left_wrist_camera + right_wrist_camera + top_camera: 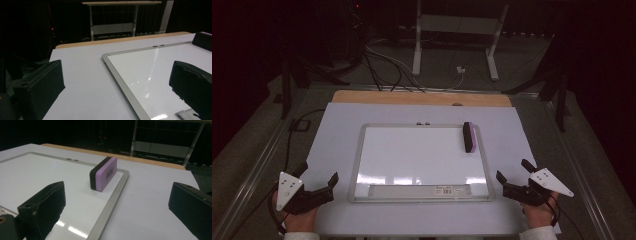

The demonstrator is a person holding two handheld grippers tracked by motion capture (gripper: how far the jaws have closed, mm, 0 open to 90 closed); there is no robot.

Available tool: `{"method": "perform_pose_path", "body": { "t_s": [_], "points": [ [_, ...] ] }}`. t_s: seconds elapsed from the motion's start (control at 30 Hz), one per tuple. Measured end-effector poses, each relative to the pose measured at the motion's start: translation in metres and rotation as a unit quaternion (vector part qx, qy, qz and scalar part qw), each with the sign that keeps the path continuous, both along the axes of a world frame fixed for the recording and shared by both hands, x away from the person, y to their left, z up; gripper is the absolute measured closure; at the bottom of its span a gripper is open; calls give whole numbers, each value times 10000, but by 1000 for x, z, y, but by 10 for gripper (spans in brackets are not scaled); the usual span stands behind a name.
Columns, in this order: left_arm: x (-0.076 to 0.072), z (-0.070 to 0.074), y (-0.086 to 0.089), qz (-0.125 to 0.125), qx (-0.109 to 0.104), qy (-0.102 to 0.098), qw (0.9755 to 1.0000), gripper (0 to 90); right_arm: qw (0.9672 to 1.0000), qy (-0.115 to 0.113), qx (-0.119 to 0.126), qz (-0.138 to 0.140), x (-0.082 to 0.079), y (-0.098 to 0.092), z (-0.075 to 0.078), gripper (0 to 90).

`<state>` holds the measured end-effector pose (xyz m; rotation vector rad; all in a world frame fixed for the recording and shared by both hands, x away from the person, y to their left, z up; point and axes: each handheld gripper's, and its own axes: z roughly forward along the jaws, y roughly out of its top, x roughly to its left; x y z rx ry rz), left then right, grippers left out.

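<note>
Eraser (468, 136) first: I see a slim block with a purple body and a black felt side, standing on edge in the far right corner of the whiteboard (422, 160), its long axis running from my side toward the far edge, parallel to the board's right frame. In the right gripper view the purple face with a small label turns toward the frame rail, felt toward the board's middle.

My left gripper (319, 175) sits just left of the board's near corner, jaws spread wide with nothing between them. My right gripper (514, 171) sits just right of the near right corner, jaws equally parted and empty, well short of the eraser.

Outward, the whiteboard lies flat in a silver frame on a white sheet (337, 130) covering the table (422, 97). A tray strip (419, 190) along its near edge carries a small barcode label.
</note>
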<state>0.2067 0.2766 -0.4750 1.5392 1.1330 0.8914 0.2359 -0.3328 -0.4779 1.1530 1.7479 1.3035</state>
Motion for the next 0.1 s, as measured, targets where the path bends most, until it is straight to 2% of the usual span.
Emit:
{"method": "perform_pose_path", "body": {
  "t_s": [0.1],
  "points": [
    [0,0,-1,-18,13,11,10000,5,10000,17,30,-19,0,-2,0,17]
  ]
}}
